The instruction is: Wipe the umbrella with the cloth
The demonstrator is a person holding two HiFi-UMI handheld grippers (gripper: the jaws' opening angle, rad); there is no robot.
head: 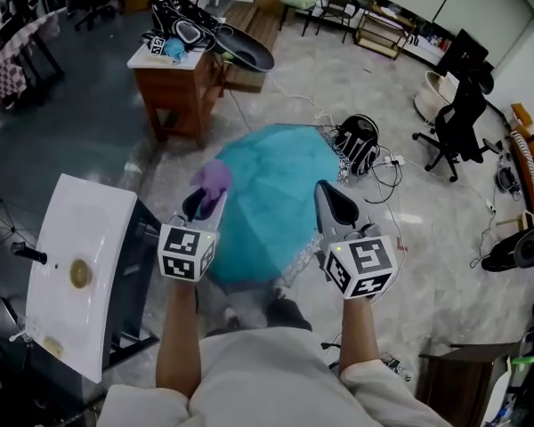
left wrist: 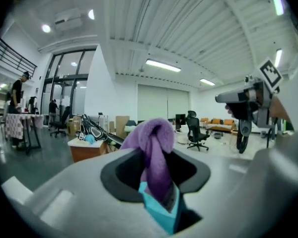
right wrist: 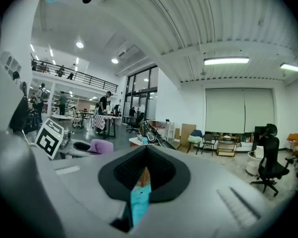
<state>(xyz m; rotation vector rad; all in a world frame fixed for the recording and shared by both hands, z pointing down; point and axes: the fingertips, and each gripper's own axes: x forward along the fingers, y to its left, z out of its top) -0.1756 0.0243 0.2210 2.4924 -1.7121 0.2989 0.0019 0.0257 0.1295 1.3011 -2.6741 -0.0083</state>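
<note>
While the left gripper (head: 201,205) pinches the purple cloth (head: 215,179) in its jaws at the 9 o'clock edge of the open teal umbrella (head: 269,189) on the floor, the right gripper (head: 329,196) hovers at 3 o'clock, jaws pressed together, empty.

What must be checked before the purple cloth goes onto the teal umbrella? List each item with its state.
1. Purple fabric cloth clamped in the left gripper: ok.
2. Open teal umbrella lying canopy-up ahead: ok.
3. Cloth touching the canopy: not ok; it is held up clear of it.
4. Right gripper free: ok; jaws together, nothing gripped.
5. Umbrella steadied: not ok; neither gripper holds it.
6. Tangle of black cables clear of the canopy edge: cannot tell.
</note>
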